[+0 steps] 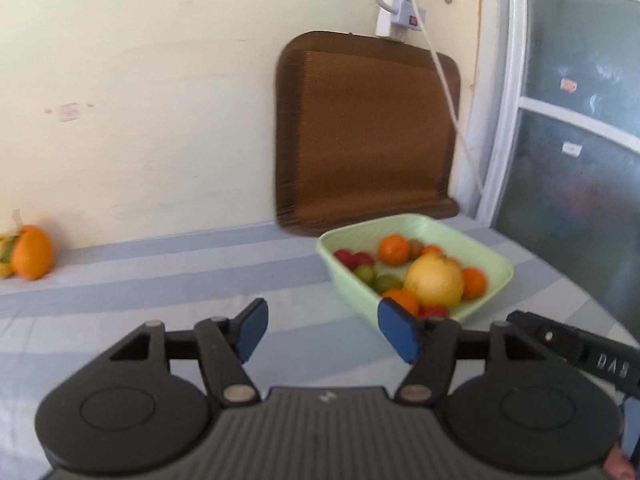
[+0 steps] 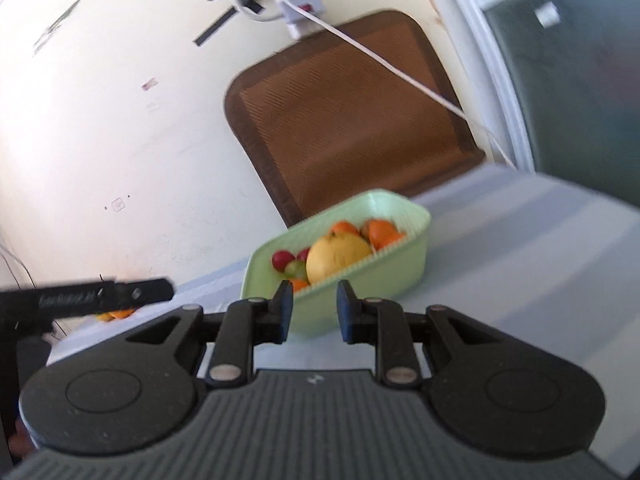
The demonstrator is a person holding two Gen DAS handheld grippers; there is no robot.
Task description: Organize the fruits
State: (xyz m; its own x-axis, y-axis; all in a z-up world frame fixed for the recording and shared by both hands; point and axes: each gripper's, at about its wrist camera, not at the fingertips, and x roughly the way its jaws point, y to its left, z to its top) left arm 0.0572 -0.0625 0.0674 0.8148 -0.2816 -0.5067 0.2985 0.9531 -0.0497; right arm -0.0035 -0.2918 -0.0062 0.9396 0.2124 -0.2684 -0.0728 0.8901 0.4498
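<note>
A pale green tub (image 1: 486, 294) stands on the striped cloth at right and holds a big yellow fruit (image 1: 434, 279), several oranges (image 1: 394, 249), red fruits (image 1: 352, 258) and green ones (image 1: 366, 273). My left gripper (image 1: 326, 330) is open and empty, just short of the tub's near corner. In the right wrist view the tub (image 2: 376, 280) is straight ahead with the yellow fruit (image 2: 336, 256) inside. My right gripper (image 2: 314, 310) is open with a narrow gap, empty, close to the tub's near wall.
An orange (image 1: 32, 251) and something yellow lie at the far left by the wall. A brown mat (image 1: 364, 132) leans on the wall behind the tub. A white cable (image 1: 444, 80) hangs from a power strip. A glass door frame (image 1: 504, 100) is at right.
</note>
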